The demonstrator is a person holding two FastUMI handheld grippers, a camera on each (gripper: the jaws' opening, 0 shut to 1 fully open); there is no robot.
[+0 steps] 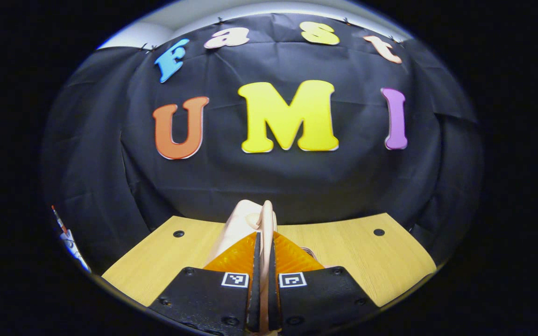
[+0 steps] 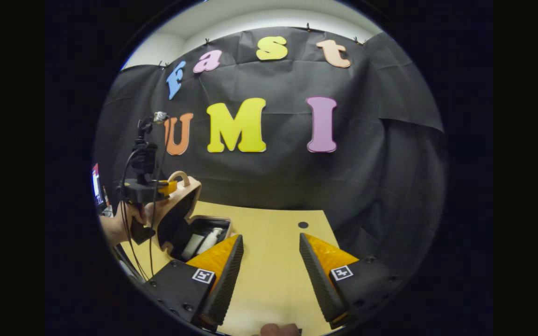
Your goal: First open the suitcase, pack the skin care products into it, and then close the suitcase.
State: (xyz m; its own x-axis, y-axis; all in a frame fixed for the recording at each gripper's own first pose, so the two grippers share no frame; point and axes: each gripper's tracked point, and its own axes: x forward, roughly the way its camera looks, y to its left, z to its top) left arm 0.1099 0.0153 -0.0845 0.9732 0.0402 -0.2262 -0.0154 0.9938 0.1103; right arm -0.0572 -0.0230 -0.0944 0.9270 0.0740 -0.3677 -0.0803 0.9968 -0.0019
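1. The left gripper (image 1: 263, 242) is clamped on the lid (image 1: 262, 219) of a small beige suitcase (image 2: 182, 219), its fingers pinching the lid's thin rim edge-on above the tabletop (image 1: 367, 252).
2. In the right gripper view, a hand (image 2: 119, 226) holds that left gripper (image 2: 168, 188) against the raised lid (image 2: 178, 198), just beside the carry handle (image 2: 179, 175); the case stands open at the tabletop's left side.
3. Two pale skin care bottles (image 2: 202, 242) lie inside the dark-lined lower half.
4. The right gripper (image 2: 269, 254) hangs wide open, holding nothing, over bare tabletop near the case.
5. The shell looks stiff, light and smooth, so the rim seems the surest hold for swinging it shut; the bottles likely shift if jolted.
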